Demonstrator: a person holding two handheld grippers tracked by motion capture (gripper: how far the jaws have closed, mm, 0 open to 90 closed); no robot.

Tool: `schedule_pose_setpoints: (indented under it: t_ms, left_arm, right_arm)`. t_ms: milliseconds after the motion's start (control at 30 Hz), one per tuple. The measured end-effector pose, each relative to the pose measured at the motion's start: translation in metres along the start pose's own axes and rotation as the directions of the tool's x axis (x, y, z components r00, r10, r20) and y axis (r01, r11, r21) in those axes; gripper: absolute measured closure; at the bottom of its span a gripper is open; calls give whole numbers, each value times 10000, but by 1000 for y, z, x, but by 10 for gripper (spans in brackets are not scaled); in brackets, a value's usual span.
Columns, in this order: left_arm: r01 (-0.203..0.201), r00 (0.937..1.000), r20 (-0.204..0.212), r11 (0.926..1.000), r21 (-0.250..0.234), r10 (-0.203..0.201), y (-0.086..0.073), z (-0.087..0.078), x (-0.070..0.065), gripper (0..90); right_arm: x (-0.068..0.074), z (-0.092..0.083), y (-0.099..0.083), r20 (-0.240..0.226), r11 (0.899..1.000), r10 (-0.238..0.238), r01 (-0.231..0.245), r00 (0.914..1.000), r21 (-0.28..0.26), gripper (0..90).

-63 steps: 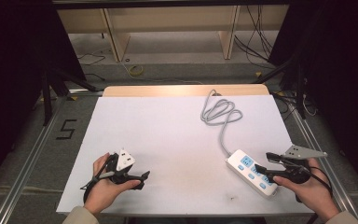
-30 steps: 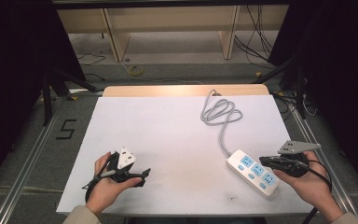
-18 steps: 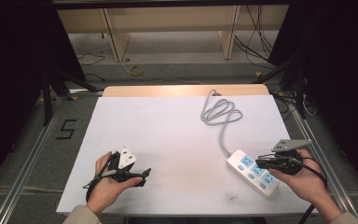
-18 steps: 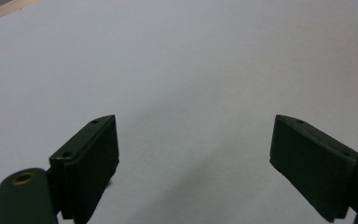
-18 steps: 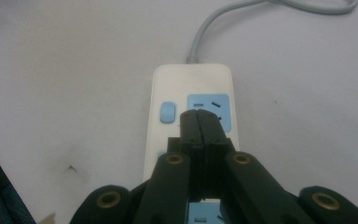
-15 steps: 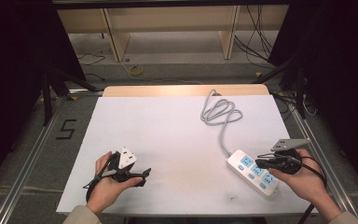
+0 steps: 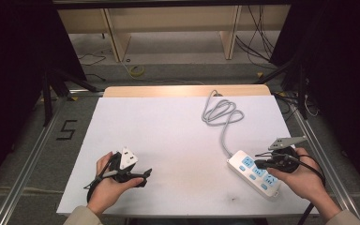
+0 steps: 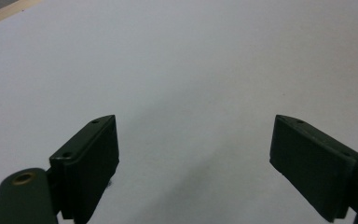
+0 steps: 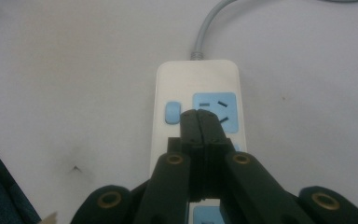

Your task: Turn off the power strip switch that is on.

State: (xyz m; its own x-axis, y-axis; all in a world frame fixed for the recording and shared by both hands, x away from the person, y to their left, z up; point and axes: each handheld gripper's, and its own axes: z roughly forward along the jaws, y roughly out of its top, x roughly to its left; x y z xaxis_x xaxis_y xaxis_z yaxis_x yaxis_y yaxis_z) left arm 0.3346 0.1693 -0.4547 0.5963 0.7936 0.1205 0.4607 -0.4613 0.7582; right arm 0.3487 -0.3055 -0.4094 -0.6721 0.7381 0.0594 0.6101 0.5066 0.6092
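Observation:
A white power strip (image 7: pixel 243 164) with blue sockets and blue switches lies at the table's right front, and its grey cable (image 7: pixel 220 112) coils toward the back. My right gripper (image 7: pixel 258 164) is shut with nothing between its jaws, and a hand holds it over the strip. In the right gripper view its closed tips (image 9: pixel 199 117) sit over the strip (image 9: pixel 198 79), between a blue switch (image 9: pixel 172 113) and a blue socket (image 9: pixel 216 103); I cannot tell if they touch. My left gripper (image 7: pixel 143 176) rests at the left front, open (image 8: pixel 193 154) over bare white tabletop.
The white tabletop (image 7: pixel 168 136) has a wooden strip along its far edge (image 7: pixel 183 90). Metal frame rails (image 7: pixel 28 159) run along both sides. Beyond the table are shelf legs and loose cables on the floor (image 7: pixel 136 70).
My right gripper has shifted a little left, farther over the power strip, and stayed shut. The left gripper and the strip have not moved.

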Motion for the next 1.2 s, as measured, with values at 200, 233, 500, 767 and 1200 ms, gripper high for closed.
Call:
schedule_pose_setpoints:
  t_ms: [200,233,500,767,1200]
  left_arm:
    - [-32,10000,-28,10000,14,32,0,0,0,151]
    - [-37,10000,-38,10000,14,37,0,0,0,151]
    - [-31,10000,-40,10000,21,31,0,1,0,151]
    - [-72,9999,-71,10000,42,72,0,2,0,151]
    - [-148,9999,-76,9998,104,148,1,2,0,152]
  right_arm:
    - [1,3,2,0,9994,74,-74,10000,331,900]
    - [1,3,2,4,9993,63,-63,10000,364,900]
    - [3,7,6,-31,9977,20,-18,10000,679,900]
    - [6,12,8,63,9941,-167,159,9998,1077,900]
    - [8,19,9,19,9856,-352,344,9994,1653,900]
